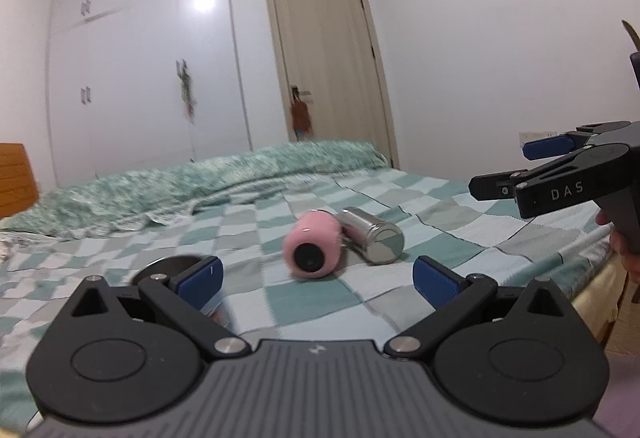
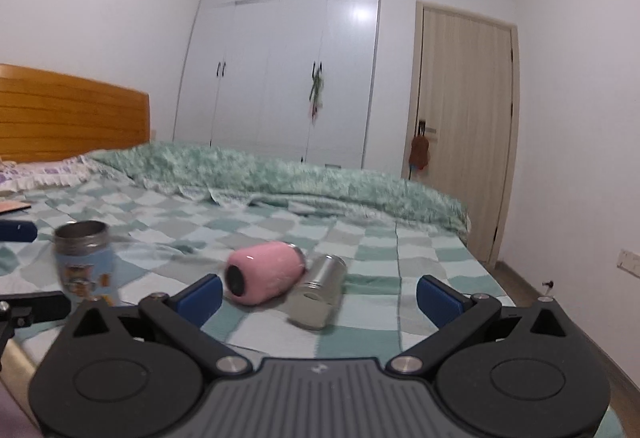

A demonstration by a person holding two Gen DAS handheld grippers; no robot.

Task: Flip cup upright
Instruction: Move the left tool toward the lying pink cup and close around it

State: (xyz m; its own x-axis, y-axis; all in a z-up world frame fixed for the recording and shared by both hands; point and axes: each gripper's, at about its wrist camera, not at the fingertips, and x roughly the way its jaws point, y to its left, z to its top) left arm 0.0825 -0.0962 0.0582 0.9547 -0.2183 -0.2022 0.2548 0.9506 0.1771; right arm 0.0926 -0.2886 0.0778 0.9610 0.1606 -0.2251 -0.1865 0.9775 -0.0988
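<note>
white wardrobe [image 2: 288, 57]; beige door [image 2: 464, 125] — wooden headboard [image 2: 72, 113]; checked bedspread [image 2: 380, 250]

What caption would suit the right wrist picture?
Open right hand-held gripper faces a pink cup and steel cup lying on the checkered bed; blue cup stands upright.

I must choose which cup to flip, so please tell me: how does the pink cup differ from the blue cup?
The pink cup lies on its side; the blue cup stands upright with its mouth up. The pink cup has a fuzzy plain cover; the blue cup shows a cartoon print under a bare metal rim. The pink cup touches the steel cup; the blue cup stands apart, farther left. Both rest on the checked bed.
</note>
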